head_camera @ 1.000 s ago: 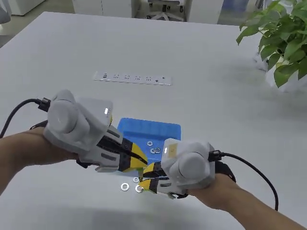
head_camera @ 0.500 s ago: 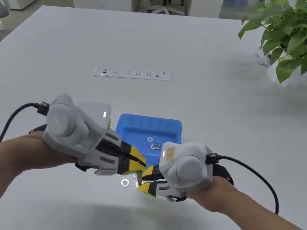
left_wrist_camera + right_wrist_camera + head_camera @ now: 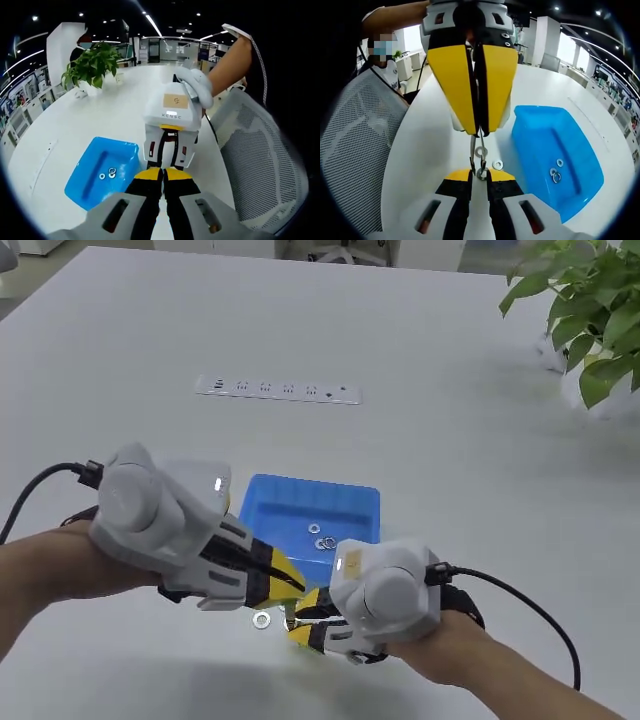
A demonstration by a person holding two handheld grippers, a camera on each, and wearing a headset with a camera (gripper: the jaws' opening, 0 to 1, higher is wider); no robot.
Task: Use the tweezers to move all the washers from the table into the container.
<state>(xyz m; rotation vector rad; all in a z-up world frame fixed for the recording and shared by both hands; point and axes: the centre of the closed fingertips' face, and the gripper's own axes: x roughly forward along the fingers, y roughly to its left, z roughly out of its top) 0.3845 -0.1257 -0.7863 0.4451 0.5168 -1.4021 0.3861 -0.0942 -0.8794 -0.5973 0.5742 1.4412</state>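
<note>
Two hand-held grippers meet tip to tip at lower centre of the head view, low over a white table (image 3: 450,440). In the right gripper view the left gripper (image 3: 477,131) comes in from the top of the frame. Its yellow fingers (image 3: 450,75) are pressed together on thin metal tweezers (image 3: 474,146), which run down the middle of the picture. The tweezer tips sit at a washer (image 3: 481,173) lying on the table at lower centre. The right gripper (image 3: 480,176) rises from the bottom of that frame. Its yellow-tipped fingers stand a narrow gap apart on either side of the tweezer tips and that washer, and it cannot be told whether they press on the tweezers. A second washer (image 3: 481,151) lies just above the first, beside the tweezers, and a third washer (image 3: 497,164) lies a little to the right. The blue container (image 3: 540,130) fills the right half of the frame, close beside the loose washers, and holds a small cluster of washers (image 3: 555,172) near its lower right. In the head view a white power strip (image 3: 277,390) lies at upper centre and a green plant (image 3: 585,310) stands at the upper right corner.
</note>
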